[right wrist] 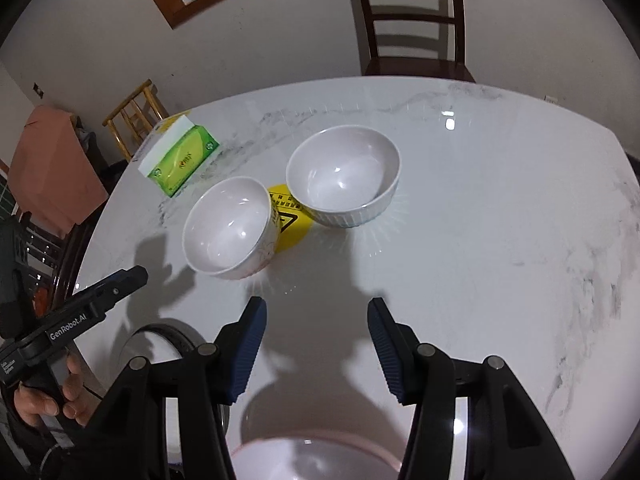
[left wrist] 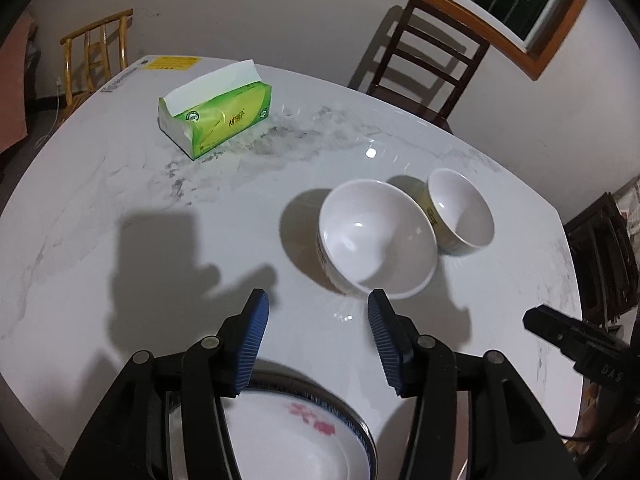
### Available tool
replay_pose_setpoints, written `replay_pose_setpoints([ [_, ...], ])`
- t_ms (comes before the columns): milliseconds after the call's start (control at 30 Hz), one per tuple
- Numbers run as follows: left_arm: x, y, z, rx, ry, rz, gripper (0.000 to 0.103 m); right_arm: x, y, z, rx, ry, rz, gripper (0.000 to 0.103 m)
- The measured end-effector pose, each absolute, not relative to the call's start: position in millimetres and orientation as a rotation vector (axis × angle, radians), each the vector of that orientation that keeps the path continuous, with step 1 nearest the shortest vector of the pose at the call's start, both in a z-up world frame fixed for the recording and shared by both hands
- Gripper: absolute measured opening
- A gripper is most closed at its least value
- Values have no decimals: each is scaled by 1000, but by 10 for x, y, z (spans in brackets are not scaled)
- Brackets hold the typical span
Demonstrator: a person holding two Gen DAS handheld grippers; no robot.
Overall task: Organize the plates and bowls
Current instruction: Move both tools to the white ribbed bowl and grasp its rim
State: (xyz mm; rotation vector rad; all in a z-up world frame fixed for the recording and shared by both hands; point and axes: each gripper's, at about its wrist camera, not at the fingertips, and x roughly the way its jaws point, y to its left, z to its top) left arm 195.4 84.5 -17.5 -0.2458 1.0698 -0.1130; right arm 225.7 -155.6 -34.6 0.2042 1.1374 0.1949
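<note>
Both grippers hang over the marble table (right wrist: 500, 208) with nothing between their blue pads. The left gripper (left wrist: 318, 300) stands about half open, and so does the right gripper (right wrist: 316, 306).

Taking the yellow sticker (right wrist: 290, 220) as the mark, the smooth bowl (right wrist: 230, 228) sits on its left edge and the ribbed bowl (right wrist: 344, 176) on its far right edge — close together, whether touching I cannot tell. The blue-rimmed plate (left wrist: 320, 440) lies well nearer than the sticker, under the left gripper.

The risk is crowding: a pad sliding down between the bowls may knock one into the other — glazed rims on a glossy top skid easily. A shallow pinch on a rim may also slip and drop the bowl.
</note>
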Motion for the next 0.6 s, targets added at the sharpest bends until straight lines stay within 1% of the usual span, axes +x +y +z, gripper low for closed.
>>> replay_pose_setpoints([
  [600, 2566, 745, -477, -273, 1136, -86, 46, 2967, -1136, -634, 160, 1214, 288, 54],
])
